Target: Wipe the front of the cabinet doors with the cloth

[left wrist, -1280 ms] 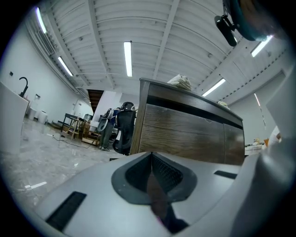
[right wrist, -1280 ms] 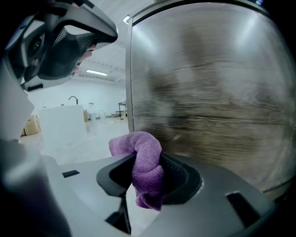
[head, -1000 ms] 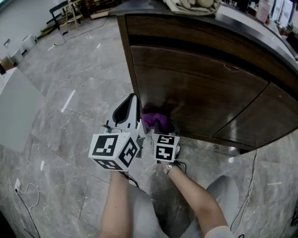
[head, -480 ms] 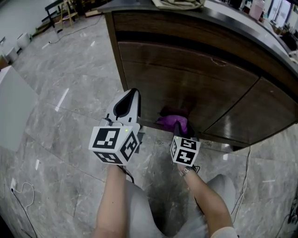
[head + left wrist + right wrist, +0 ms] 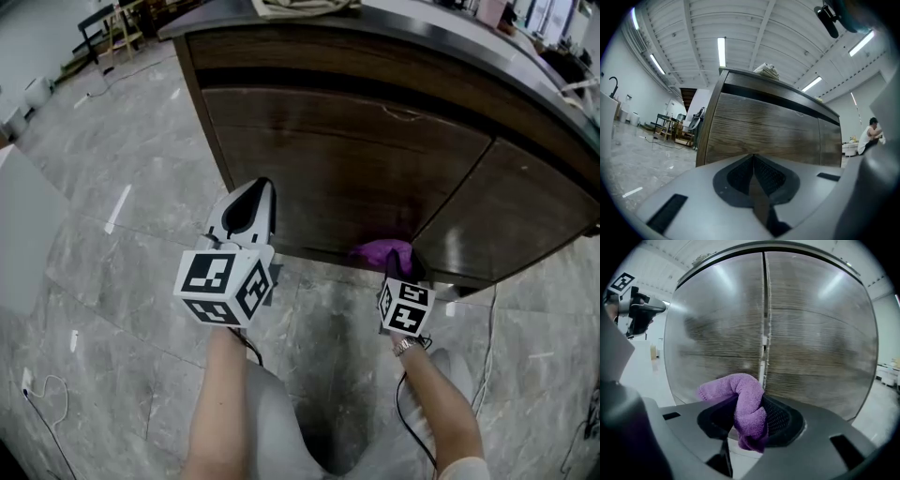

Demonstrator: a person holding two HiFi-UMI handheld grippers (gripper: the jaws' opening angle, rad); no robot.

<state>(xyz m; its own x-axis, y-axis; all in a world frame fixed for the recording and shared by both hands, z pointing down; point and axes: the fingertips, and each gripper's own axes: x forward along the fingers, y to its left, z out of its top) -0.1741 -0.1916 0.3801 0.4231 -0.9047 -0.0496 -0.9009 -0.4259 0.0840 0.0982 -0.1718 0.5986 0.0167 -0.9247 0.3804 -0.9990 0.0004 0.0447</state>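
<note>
Though bunched, cloth (image 5: 747, 404) seemingly upright lengthwise.

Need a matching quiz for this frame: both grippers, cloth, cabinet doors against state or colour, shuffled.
1. left gripper
2. right gripper
3. cloth
4. cabinet doors

A. dark wood
B. purple
C. shut on the cloth
D. shut, nothing between the jaws

Pairs: 1-D, 2-C, 3-B, 4-A

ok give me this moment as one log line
left gripper: shut, empty | right gripper: shut on purple cloth | cloth position: lower edge of cabinet doors, by the seam | phase: wiping
</note>
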